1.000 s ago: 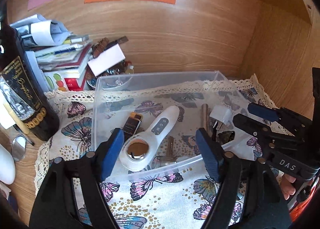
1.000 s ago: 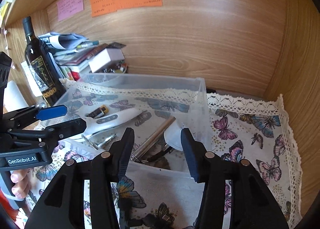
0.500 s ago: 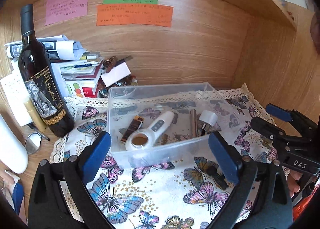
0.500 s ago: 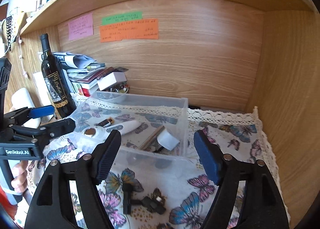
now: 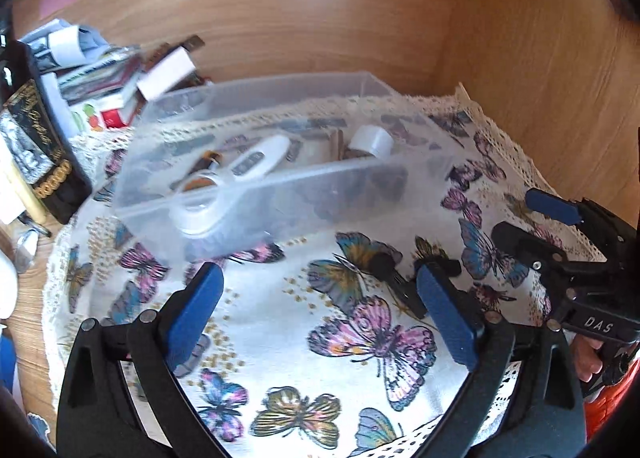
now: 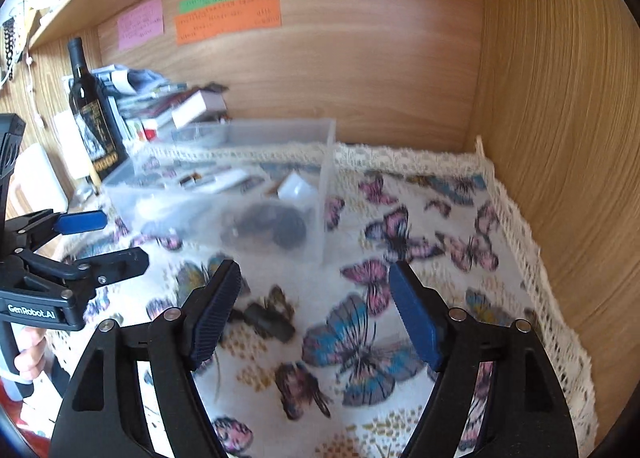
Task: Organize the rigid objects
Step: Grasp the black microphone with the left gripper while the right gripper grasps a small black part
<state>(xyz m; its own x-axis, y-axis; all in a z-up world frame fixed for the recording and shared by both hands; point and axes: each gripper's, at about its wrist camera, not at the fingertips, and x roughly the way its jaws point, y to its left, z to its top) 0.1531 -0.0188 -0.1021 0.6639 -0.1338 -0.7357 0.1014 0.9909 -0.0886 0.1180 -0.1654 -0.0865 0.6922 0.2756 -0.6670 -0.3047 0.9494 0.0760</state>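
1 butterfly cloth (image 5: 280,322) on the table, 1 clear bin (image 5: 256,161) at the back w/ approx 4 bits inside: white handheld device (image 5: 244,173), white cap (image 5: 370,141), the rest blurred. 1 wine bottle (image 6: 90,105) left of bin. 2 tools, both spread wide, holding nothing: left tool (image 5: 320,308), right tool (image 6: 316,310). 1 small black clip (image 6: 268,320) on the cloth in front of the bin, just ahead of the right tool's left finger, not touching.

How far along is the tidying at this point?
Done: a white handheld device and a white-capped item lie in the clear plastic bin. In hand: nothing; left gripper and right gripper are open. Left: a small black object on the butterfly cloth.
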